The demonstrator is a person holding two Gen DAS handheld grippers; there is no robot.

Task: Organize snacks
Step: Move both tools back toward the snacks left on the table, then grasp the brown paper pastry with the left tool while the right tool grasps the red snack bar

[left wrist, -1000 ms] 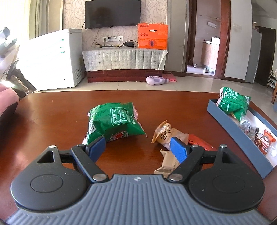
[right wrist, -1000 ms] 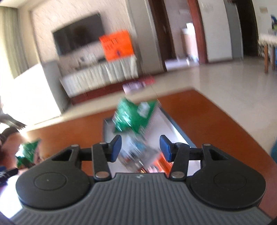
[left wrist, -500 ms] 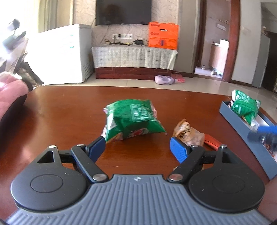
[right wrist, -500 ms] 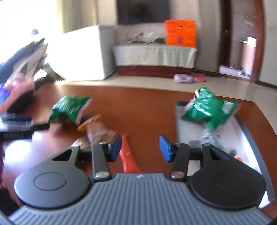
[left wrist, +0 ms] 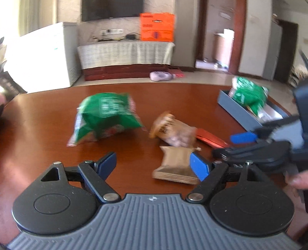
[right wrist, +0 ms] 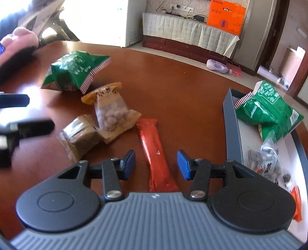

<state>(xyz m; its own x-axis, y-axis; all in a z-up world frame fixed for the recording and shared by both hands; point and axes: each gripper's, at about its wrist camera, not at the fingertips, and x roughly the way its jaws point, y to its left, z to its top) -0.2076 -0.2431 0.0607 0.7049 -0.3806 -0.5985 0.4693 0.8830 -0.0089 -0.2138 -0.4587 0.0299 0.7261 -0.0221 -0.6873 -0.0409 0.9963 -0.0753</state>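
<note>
Left wrist view motion-blurred: print on green bag (left wrist: 105,117) unreadable. Brown packet (left wrist: 177,166) partly behind a blue pad. Red bar (right wrist: 156,153) near end hidden under right gripper body. Orange pack (right wrist: 296,203) in tray mostly covered.

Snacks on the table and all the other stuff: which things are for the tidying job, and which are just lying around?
For the job:
- green bag
- nut packet
- brown packet
- red stick pack
- grey tray, already holding another green bag

Just lying about:
- orange box
- purple bottle on the floor
- white freezer
- pink slipper
</note>
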